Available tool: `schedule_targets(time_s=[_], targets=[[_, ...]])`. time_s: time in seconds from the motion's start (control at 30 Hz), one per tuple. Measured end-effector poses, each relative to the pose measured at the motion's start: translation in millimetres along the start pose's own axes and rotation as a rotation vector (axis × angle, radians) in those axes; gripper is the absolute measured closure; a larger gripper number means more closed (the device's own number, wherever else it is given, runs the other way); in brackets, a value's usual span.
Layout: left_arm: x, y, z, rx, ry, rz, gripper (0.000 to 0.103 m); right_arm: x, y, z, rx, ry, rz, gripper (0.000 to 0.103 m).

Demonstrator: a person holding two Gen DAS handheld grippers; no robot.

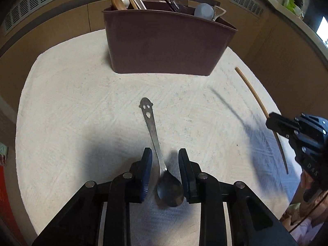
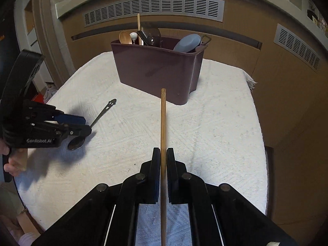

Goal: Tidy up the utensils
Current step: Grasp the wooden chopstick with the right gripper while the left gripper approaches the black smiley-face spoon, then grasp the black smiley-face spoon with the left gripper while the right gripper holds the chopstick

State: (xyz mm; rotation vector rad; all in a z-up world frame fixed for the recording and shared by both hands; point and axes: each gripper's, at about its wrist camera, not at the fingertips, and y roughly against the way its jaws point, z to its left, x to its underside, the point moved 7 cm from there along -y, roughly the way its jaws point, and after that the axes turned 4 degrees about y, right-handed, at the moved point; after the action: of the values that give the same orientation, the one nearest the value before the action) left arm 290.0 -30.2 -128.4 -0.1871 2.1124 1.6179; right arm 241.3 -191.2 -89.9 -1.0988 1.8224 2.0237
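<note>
A metal spoon [image 1: 152, 131] with a smiley-face handle end lies on the white cloth, bowl toward me. My left gripper [image 1: 165, 153] is open, its jaws on either side of the spoon's neck. It also shows in the right wrist view [image 2: 82, 126], with the spoon [image 2: 102, 112] there. My right gripper [image 2: 163, 153] is shut on a wooden chopstick [image 2: 163, 123] that points at the maroon utensil caddy [image 2: 160, 69]. In the left wrist view the chopstick [image 1: 254, 94] and right gripper [image 1: 272, 122] are at the right, and the caddy [image 1: 168, 43] stands at the back.
The caddy holds a wooden spoon [image 1: 117, 3], a white spoon, a dark ladle [image 2: 151, 33], a blue cup [image 1: 204, 11] and a bottle opener [image 1: 219, 12]. The cloth-covered round table [image 2: 225, 133] drops off at right. Wooden panels with vents stand behind.
</note>
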Motion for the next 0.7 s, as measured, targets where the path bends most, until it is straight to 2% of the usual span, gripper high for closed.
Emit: schedule_targets(time_s=[0.07, 0.27, 0.33, 0.4, 0.5, 0.6, 0.67, 0.7], targets=[[-12.4, -4.9, 1.5, -0.006, -0.001, 0.029, 0.076, 3.7, 0.5, -1.8, -0.007, -0.01, -0.002, 0.098], [-45.4, -26.0, 11.4, -0.088, 0.044, 0.127, 0.076, 8.9, -6.6, -6.6, -0.025, -0.045, 0.007, 0.098], [-45.2, -22.2, 8.6, -0.06, 0.048, 0.144, 0.076, 10.4, -5.4, -7.9, -0.024, -0.046, 0.002, 0.098], [-39.2, -5.5, -0.5, -0.038, -0.007, 0.085, 0.075, 11.4, -2.7, -9.7, -0.025, -0.047, -0.01, 0.098], [-13.7, 26.0, -10.0, -0.071, -0.039, -0.063, 0.074, 13.4, -1.3, -13.6, -0.033, -0.064, -0.023, 0.098], [24.0, 50.7, -16.7, -0.108, -0.008, -0.222, 0.069, 15.8, -4.0, -16.1, -0.041, -0.086, -0.02, 0.098], [47.2, 61.0, -15.2, -0.138, 0.039, -0.306, 0.057, 17.1, -4.3, -17.2, -0.051, -0.099, -0.019, 0.098], [57.7, 62.7, -15.3, -0.15, 0.068, -0.336, 0.054, 17.6, -4.3, -17.5, -0.057, -0.106, -0.017, 0.098]])
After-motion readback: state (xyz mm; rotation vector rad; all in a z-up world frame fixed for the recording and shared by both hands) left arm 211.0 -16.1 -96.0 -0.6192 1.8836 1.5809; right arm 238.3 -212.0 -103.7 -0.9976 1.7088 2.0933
